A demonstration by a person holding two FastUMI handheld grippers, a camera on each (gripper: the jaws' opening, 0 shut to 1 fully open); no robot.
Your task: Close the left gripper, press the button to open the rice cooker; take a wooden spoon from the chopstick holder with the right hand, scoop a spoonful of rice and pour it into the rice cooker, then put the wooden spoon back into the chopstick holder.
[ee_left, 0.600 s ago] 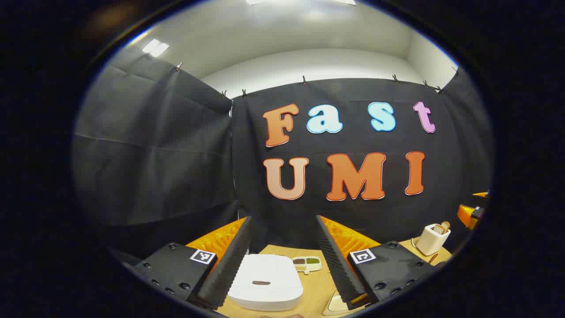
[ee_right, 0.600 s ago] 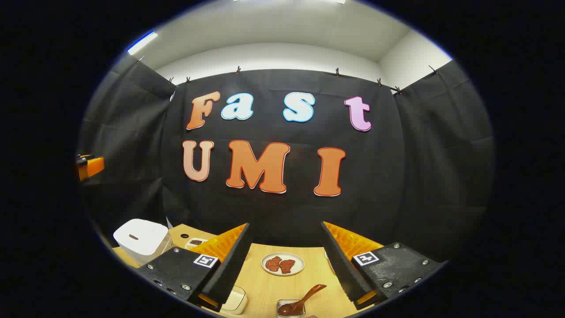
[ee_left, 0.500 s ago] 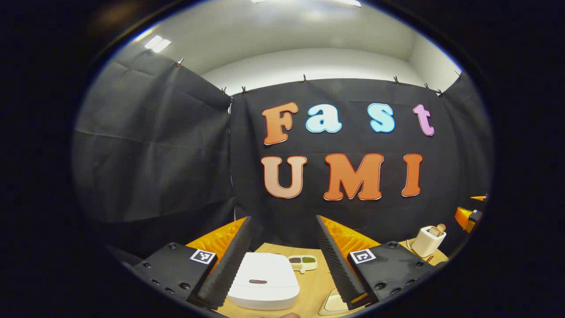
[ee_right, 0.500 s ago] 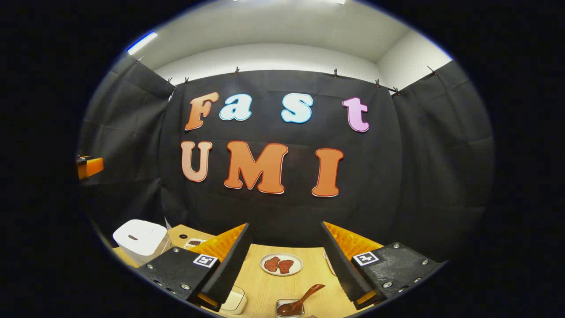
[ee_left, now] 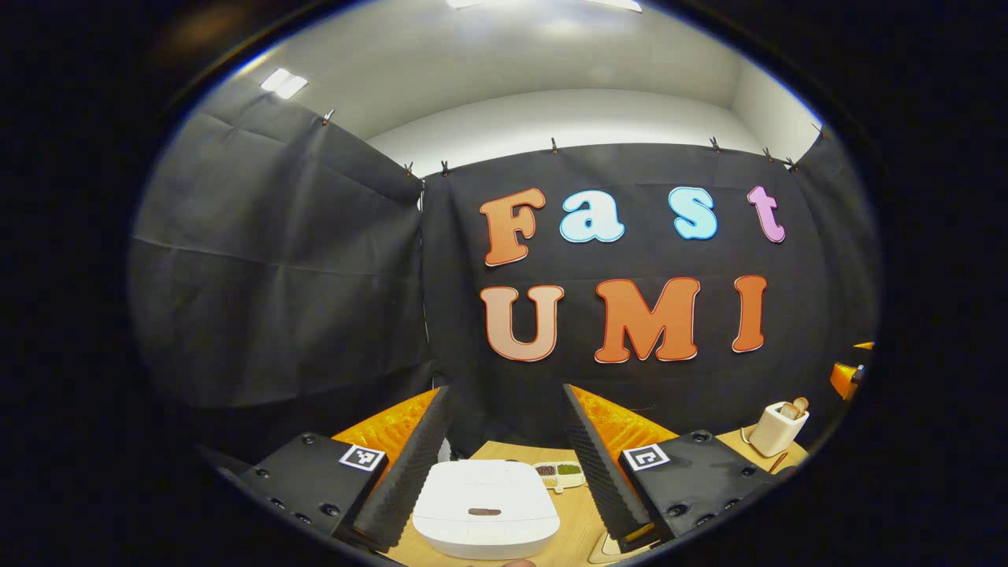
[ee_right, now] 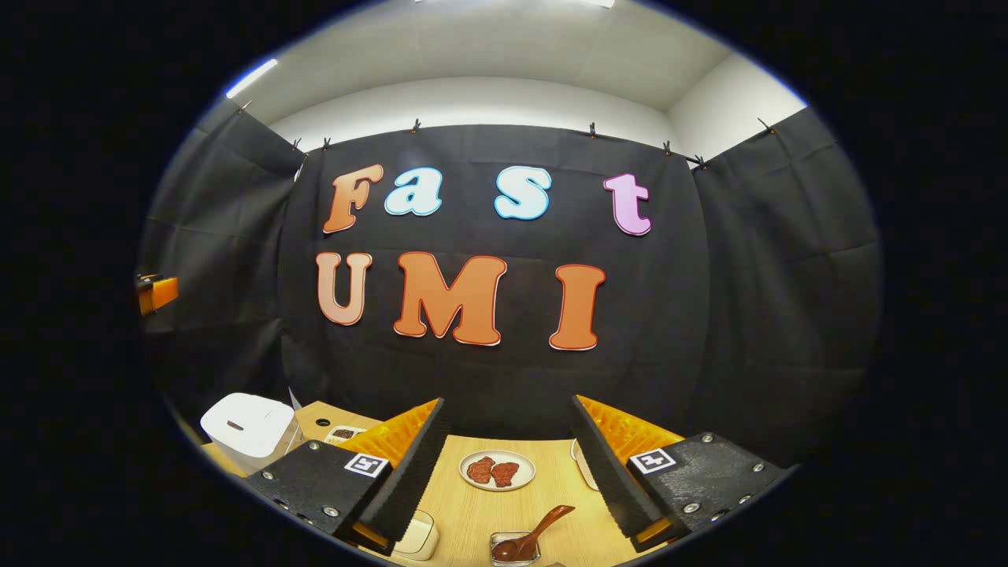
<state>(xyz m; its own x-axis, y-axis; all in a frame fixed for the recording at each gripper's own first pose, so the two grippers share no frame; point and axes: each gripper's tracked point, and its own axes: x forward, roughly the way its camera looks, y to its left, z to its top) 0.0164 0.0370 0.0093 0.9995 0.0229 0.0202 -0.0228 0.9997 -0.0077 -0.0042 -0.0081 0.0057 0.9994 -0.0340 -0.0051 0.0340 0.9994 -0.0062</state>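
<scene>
The left gripper (ee_left: 504, 465) hangs above the light wooden table (ee_left: 573, 516) with its 2 ridged fingers (ee_left: 409, 472) spread wide and nothing between them. Straight ahead of it, framed by the fingers, sits 1 white, rounded-square rice cooker (ee_left: 486, 518), lid down, with 1 small dark oval button (ee_left: 484, 512) on top. Just beyond the cooker lies 1 small divided dish (ee_left: 559, 470) with about 3 compartments of brown and green grains. Far to the right stands 1 cream-coloured chopstick holder (ee_left: 776, 429), upright, with pale wooden handle ends (ee_left: 794, 408) sticking out of its top; how many utensils it holds cannot be told. At the right edge, an orange part of the other gripper (ee_left: 846, 378) shows.

The right gripper (ee_right: 508, 465) is likewise released, its 2 fingers (ee_right: 413, 472) wide apart and gripping nothing. Between them on the table rests 1 round white plate (ee_right: 497, 470) with 2 reddish-brown pieces on it. Nearer, 1 small clear square container (ee_right: 514, 549) holds 1 dark brown spoon (ee_right: 535, 535), its handle slanting up to the right. 1 white rounded box (ee_right: 417, 537) lies beside the left finger. The rice cooker (ee_right: 244, 421) stands well off to the left.
</scene>
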